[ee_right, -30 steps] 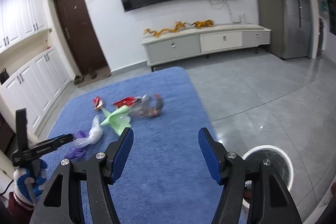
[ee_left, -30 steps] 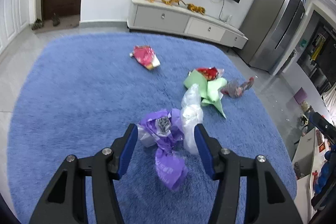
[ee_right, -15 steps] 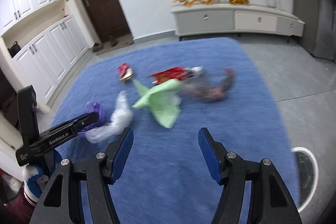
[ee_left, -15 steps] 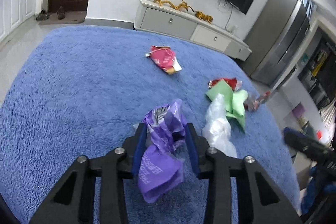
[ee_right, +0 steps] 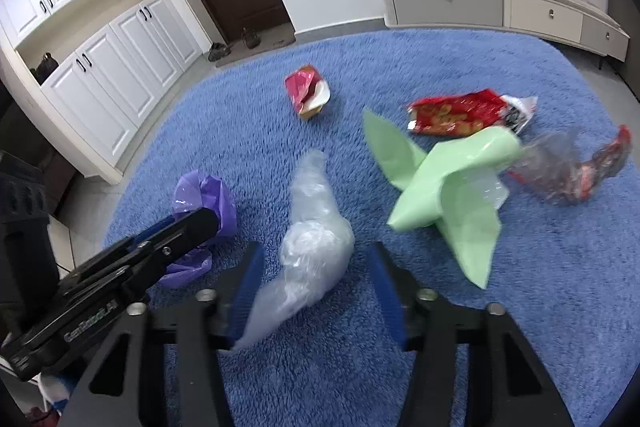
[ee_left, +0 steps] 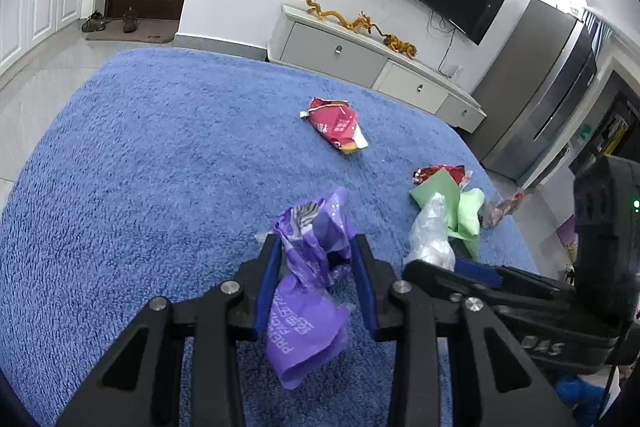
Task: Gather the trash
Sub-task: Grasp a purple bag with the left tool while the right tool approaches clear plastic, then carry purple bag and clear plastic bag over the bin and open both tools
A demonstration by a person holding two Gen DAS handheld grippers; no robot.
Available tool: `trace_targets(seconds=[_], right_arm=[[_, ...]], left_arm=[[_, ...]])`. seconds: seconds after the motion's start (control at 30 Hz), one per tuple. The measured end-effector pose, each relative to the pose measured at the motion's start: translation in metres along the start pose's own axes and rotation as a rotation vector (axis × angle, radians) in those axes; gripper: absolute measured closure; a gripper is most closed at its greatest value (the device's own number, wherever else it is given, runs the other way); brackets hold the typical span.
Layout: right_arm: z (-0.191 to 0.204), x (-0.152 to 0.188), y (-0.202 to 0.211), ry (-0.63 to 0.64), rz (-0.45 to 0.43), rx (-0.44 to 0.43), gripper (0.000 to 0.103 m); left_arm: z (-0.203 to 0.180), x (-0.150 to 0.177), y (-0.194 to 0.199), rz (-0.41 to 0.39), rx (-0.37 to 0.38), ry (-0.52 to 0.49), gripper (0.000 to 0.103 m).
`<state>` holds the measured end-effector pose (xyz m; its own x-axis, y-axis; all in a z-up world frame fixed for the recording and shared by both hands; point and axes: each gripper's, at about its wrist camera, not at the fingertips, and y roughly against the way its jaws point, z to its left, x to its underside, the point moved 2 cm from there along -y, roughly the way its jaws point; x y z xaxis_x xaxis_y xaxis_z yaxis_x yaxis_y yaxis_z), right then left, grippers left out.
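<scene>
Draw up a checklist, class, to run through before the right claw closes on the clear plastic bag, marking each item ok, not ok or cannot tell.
1. Left claw holds the purple bag: ok, pads shut on it.
2. Right claw is open: ok.
3. Clear plastic bag lies between the right claw's pads: ok, its lower end sits between them.
4. Green wrapper stays outside the grasp: ok, it lies off to the right.
5. The two claws are apart: ok, side by side with a gap.
6. A bin is ready for the trash: cannot tell, none in view.
</scene>
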<state>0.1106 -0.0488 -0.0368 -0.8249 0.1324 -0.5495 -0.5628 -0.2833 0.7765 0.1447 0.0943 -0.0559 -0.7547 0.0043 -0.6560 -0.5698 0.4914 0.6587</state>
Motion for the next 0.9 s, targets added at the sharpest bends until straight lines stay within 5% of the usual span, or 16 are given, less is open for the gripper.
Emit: trace_targets(seconds=[0.03,0.13,0.9], right_arm=[[0.0,0.001,0.001,0.002,-0.003,0.003,0.071],[0.0,0.009,0.011,0.006,-0.023,0.0,0.073],[-0.073,0.078,0.15,-0.159,-0.23,0.09,0.073]], left_arm=[[-0.001,0.0,-0.001,0.0,-0.001,-0.002,0.069],[-0.003,0.0,-0.002,-0.001,0.0,0.0,0.069],[-0.057,0.024,0.06,-0.026,0.013,-0.153,0.071]])
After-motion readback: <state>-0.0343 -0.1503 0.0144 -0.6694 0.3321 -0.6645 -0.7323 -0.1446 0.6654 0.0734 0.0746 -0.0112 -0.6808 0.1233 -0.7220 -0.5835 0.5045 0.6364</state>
